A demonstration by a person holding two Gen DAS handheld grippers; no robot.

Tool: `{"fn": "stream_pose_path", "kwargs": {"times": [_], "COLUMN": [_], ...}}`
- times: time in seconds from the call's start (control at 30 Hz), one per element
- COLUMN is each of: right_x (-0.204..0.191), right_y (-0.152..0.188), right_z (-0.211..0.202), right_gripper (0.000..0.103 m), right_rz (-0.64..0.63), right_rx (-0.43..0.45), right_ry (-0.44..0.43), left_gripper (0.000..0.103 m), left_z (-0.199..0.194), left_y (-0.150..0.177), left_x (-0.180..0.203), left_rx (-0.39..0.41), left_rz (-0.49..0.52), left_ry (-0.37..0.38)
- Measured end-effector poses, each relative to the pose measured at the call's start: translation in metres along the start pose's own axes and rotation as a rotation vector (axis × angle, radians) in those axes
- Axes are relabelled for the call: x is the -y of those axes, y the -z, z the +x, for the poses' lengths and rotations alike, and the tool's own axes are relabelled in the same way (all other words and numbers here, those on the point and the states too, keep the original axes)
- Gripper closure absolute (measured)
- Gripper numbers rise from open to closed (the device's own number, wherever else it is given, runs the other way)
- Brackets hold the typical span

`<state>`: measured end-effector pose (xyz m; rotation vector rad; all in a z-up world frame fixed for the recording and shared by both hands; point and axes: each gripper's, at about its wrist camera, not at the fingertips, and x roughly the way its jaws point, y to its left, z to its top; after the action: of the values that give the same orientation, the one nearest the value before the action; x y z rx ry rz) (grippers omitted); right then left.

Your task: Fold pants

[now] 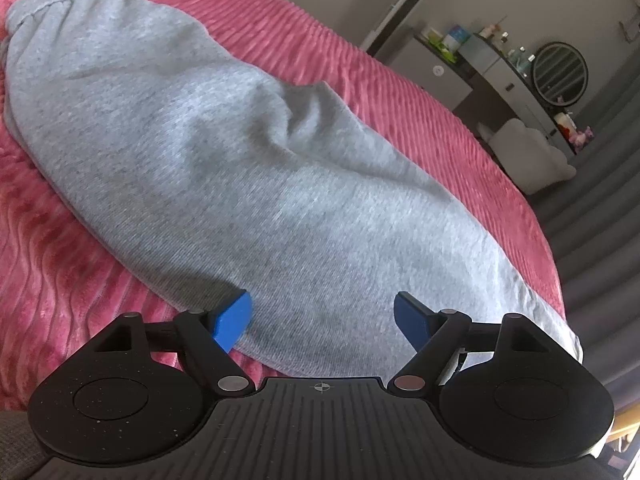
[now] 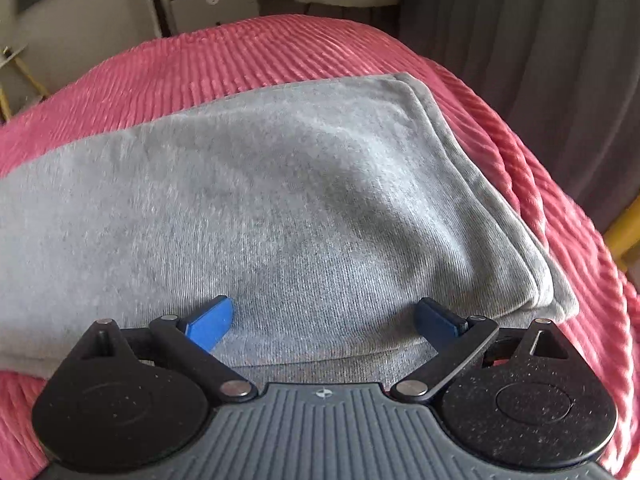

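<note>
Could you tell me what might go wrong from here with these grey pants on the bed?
1. The layered hem edges lie slightly offset, so a further fold may come out uneven.
2. A wrinkle mid-leg could get pressed in.
3. Both the left claw and right claw stand open over smooth cloth and might pinch only the top layer.

Pink ribbed bedspread [image 1: 400,92] across the bed, lit softly by daylight. Beyond it, grey curtains [image 2: 520,60] in long folds. Against the far wall, a white cabinet [image 1: 436,76] and a dresser [image 1: 516,92] crowded with bottles, plus a round mirror [image 1: 560,73]. Beside the dresser, a pale chair [image 1: 528,152]. Yellow frame [image 2: 624,236] at the right edge of the right view.
</note>
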<state>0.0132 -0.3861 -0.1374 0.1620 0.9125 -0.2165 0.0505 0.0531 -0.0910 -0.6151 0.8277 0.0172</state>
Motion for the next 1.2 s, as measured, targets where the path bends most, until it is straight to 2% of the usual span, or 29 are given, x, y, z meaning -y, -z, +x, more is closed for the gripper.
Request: {"fn": "stream_pose_path", "kwargs": {"times": [0.27,0.57,0.9,0.97,1.03,1.2], "right_x": [0.005,0.003,0.021,0.028,0.037,0.069], "right_y": [0.008,0.011,0.018,0.019,0.02,0.038], "right_z": [-0.005,-0.005,-0.012,-0.015,-0.022,-0.039], "right_gripper": [0.005,0.005,0.006,0.006,0.006,0.009], "right_rz": [-0.06,-0.074,-0.07,-0.032,0.044,0.317], "right_rx": [0.046,0.072,0.129,0.137,0.142,0.158], "right_ry": [-0.038,-0.035,-0.067,-0.033,-0.044,-0.202], "left_gripper": [0.019,0.019,0.018,0.018,0.018,0.018], "left_z": [0.0,0.001,0.002,0.002,0.002,0.003], "left_y": [0.001,0.001,0.001,0.001,0.001,0.001], "left_x": [0.001,0.002,0.002,0.002,0.002,0.004], "left_rx": [0.0,-0.002,-0.003,-0.003,-0.003,-0.003], "left_rz": [0.002,0.013,0.011,0.013,0.015,0.025], "left_ry": [-0.002,-0.011,-0.014,-0.014,-0.016,-0.025]}}
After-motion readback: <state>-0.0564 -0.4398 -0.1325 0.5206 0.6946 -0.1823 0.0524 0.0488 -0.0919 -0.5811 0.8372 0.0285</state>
